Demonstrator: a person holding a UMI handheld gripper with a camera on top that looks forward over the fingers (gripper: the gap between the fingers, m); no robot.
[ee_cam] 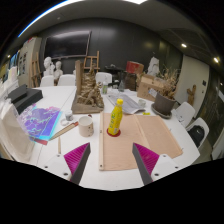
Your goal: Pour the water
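Note:
A yellow bottle (116,118) with a red cap stands upright at the far end of a light wooden board (125,145) on the white table (60,170). A small pale cup (86,125) stands just left of the bottle, off the board. My gripper (111,162) is open and empty, with its magenta pads (76,156) wide apart over the board's near end. The bottle is ahead of the fingers, apart from them.
A shiny purple-blue bag (40,122) lies at the left. A wooden model structure (88,90) stands behind the cup. A dark case (22,98) is at the far left. Chairs (196,128) and boxes (155,88) lie to the right and behind.

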